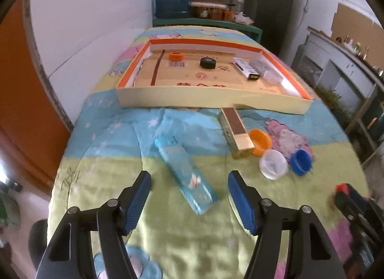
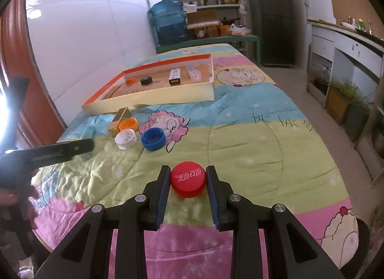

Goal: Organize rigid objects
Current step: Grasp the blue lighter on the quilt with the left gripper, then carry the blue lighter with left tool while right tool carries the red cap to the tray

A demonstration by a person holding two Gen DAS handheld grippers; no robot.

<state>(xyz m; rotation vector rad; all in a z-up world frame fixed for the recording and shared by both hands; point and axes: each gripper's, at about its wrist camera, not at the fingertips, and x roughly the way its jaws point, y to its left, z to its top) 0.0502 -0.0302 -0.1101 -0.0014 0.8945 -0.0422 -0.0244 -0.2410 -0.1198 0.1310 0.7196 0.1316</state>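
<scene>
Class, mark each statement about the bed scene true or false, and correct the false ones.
1. The right tool has a red cap between its fingers. True.
2. The left tool grips the blue tube. False: it is open, and the tube lies on the quilt between its fingers.
3. The black cap lies inside the tray. True.
4. The blue cap lies inside the tray. False: it sits on the quilt beside the white cap.
5. The gold box stands upright. False: it lies flat, just in front of the tray.
</scene>
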